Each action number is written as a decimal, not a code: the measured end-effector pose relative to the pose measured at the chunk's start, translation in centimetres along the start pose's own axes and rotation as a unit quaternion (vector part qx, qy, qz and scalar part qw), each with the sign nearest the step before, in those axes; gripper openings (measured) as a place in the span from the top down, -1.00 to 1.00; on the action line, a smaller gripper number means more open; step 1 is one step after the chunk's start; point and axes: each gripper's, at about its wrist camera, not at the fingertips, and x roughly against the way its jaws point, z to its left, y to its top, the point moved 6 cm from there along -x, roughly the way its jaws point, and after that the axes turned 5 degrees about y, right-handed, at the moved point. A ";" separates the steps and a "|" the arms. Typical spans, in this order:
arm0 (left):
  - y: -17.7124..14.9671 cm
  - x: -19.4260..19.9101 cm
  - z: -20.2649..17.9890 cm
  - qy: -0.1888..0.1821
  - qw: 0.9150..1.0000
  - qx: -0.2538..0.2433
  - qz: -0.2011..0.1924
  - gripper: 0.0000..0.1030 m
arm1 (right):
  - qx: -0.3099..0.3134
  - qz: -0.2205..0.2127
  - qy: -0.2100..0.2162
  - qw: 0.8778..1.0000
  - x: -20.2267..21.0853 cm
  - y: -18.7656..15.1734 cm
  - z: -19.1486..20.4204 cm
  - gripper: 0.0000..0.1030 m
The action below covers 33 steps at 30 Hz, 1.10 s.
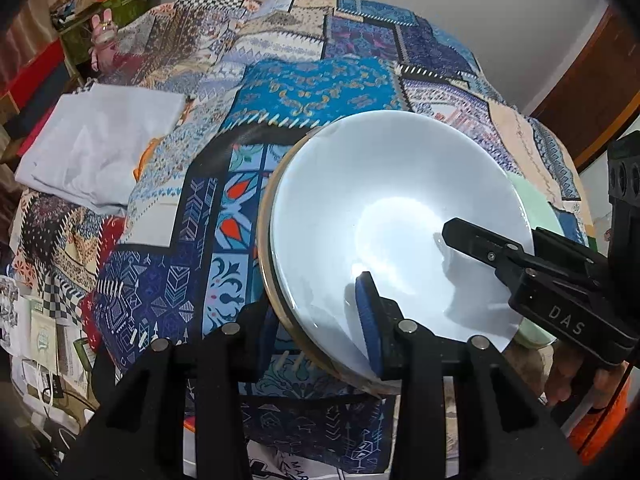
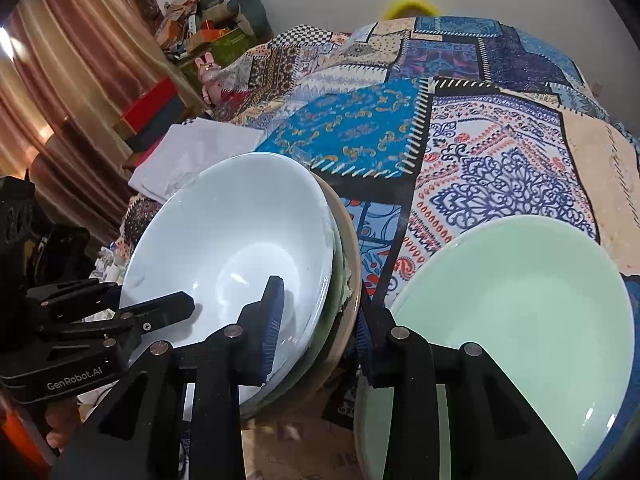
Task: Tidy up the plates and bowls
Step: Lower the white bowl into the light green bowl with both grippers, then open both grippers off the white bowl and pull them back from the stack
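A stack of plates (image 1: pixel 400 208) has a white plate on top, a thin green one under it and a tan, gold-rimmed one at the bottom. It sits tilted over the patchwork bedspread (image 1: pixel 312 88). My left gripper (image 1: pixel 316 308) is shut on the stack's near rim, blue pad on the white plate. My right gripper (image 1: pixel 472 244) reaches in from the right, one finger lying on the white plate. In the right wrist view, my right gripper (image 2: pixel 320 304) clamps the rim of the stack (image 2: pixel 240 232), with my left gripper (image 2: pixel 132 300) on its far side. A separate pale green plate (image 2: pixel 520 312) lies to the right.
A folded white cloth (image 1: pixel 100 148) lies on the bed's left side. Boxes and clutter (image 1: pixel 100 4) stand beyond the bed at far left, with curtains (image 2: pixel 60 100) beside them. A hand with an orange sleeve (image 1: pixel 592 400) holds the right gripper. A wooden door (image 1: pixel 592 88) stands at right.
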 end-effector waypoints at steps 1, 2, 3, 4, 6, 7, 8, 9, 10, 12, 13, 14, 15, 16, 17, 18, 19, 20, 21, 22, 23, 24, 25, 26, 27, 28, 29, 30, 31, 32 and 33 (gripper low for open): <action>0.2 0.3 -0.2 -0.001 1.000 -0.002 -0.004 0.27 | -0.001 -0.002 0.000 1.000 0.2 0.1 0.0 0.41; 0.4 0.5 -0.4 -0.002 1.000 -0.004 -0.006 0.27 | -0.001 -0.006 0.000 1.000 0.6 0.2 -0.1 0.41; 0.5 0.8 -0.6 -0.003 1.000 -0.005 -0.008 0.27 | -0.001 -0.009 -0.001 1.000 0.8 0.4 -0.1 0.41; 0.7 1.0 -0.9 -0.005 1.000 -0.007 -0.011 0.27 | 0.000 -0.013 -0.002 1.000 1.2 0.5 -0.2 0.41; 1.1 1.6 -1.5 -0.008 1.000 -0.011 -0.017 0.27 | -0.002 -0.022 -0.004 1.000 2.0 0.8 -0.3 0.41; 1.3 1.9 -1.8 -0.009 1.000 -0.015 -0.021 0.27 | -0.003 -0.028 -0.006 1.000 2.6 0.9 -0.4 0.41; 1.6 2.1 -2.2 -0.010 1.000 -0.017 -0.023 0.27 | -0.003 -0.032 -0.007 0.999 3.0 1.0 -0.5 0.41; 1.8 2.3 -2.5 -0.011 0.999 -0.021 -0.027 0.27 | -0.003 -0.035 -0.009 0.999 3.3 1.1 -0.7 0.41; 2.0 2.6 -3.1 -0.013 0.999 -0.026 -0.030 0.28 | -0.004 -0.038 -0.011 0.999 3.7 1.1 -0.8 0.41; 2.3 2.8 -3.9 -0.016 0.999 -0.032 -0.034 0.28 | -0.007 -0.045 -0.015 0.999 4.5 1.2 -1.4 0.41; 2.5 2.9 -4.4 -0.019 0.999 -0.036 -0.036 0.28 | -0.009 -0.048 -0.017 0.999 4.8 1.3 -1.6 0.41; 2.7 3.0 -4.8 -0.022 0.998 -0.039 -0.036 0.28 | -0.011 -0.051 -0.019 0.998 5.1 1.3 -1.9 0.41; 2.8 3.0 -5.3 -0.025 0.998 -0.042 -0.036 0.28 | -0.015 -0.056 -0.022 0.998 5.6 1.3 -2.3 0.41; 3.0 3.0 -6.0 -0.029 0.998 -0.046 -0.036 0.28 | -0.019 -0.059 -0.025 0.998 6.0 1.3 -2.7 0.41; 3.1 3.1 -6.4 -0.031 0.998 -0.049 -0.037 0.28 | -0.023 -0.062 -0.027 0.997 6.3 1.3 -3.0 0.41; 3.2 3.1 -6.9 -0.033 0.997 -0.053 -0.038 0.28 | -0.026 -0.064 -0.029 0.997 6.7 1.2 -3.3 0.41; 3.3 3.1 -7.6 -0.036 0.997 -0.057 -0.039 0.28 | -0.029 -0.066 -0.031 0.997 7.1 1.2 -3.8 0.41; 3.4 3.1 -8.2 -0.039 0.997 -0.061 -0.039 0.28 | -0.031 -0.067 -0.033 0.997 7.4 1.1 -4.1 0.41; 3.5 3.0 -8.6 -0.040 0.996 -0.064 -0.039 0.28 | -0.033 -0.069 -0.037 0.996 7.8 1.0 -4.4 0.41; 3.5 3.0 -9.2 -0.044 0.996 -0.068 -0.038 0.28 | -0.035 -0.071 -0.040 0.996 8.1 0.9 -4.8 0.41; 3.5 2.9 -9.8 -0.047 0.996 -0.071 -0.036 0.28 | -0.037 -0.073 -0.043 0.996 8.5 0.8 -5.1 0.41; 3.5 2.9 -10.1 -0.049 0.995 -0.073 -0.036 0.28 | -0.040 -0.075 -0.046 0.995 8.8 0.6 -5.5 0.41; 3.4 2.8 -10.7 -0.052 0.995 -0.077 -0.035 0.28 | -0.044 -0.077 -0.049 0.995 9.2 0.5 -6.0 0.41; 3.3 2.7 -11.1 -0.054 0.995 -0.080 -0.034 0.28 | -0.046 -0.078 -0.050 0.995 9.5 0.3 -6.2 0.41; 3.3 2.6 -11.6 -0.056 0.994 -0.083 -0.033 0.28 | -0.049 -0.079 -0.053 0.994 9.9 0.1 -6.7 0.41; 3.2 2.5 -12.1 -0.058 0.994 -0.086 -0.031 0.28 | -0.052 -0.081 -0.056 0.994 10.1 -0.2 -7.0 0.41; 3.1 2.4 -12.6 -0.061 0.994 -0.090 -0.029 0.28 | -0.054 -0.081 -0.059 0.993 10.4 -0.3 -7.2 0.41; 3.1 2.3 -12.9 -0.061 0.993 -0.092 -0.028 0.28 | -0.056 -0.082 -0.061 0.993 10.6 -0.5 -7.5 0.41; 3.0 2.2 -13.4 -0.063 0.993 -0.096 -0.026 0.28 | -0.058 -0.082 -0.063 0.993 10.8 -0.7 -7.7 0.41; 2.9 2.0 -13.8 -0.064 0.993 -0.099 -0.025 0.28 | -0.060 -0.082 -0.065 0.993 11.0 -0.8 -8.0 0.41; 2.8 1.9 -14.1 -0.065 0.992 -0.102 -0.023 0.28 | -0.063 -0.082 -0.067 0.992 11.3 -1.0 -8.5 0.41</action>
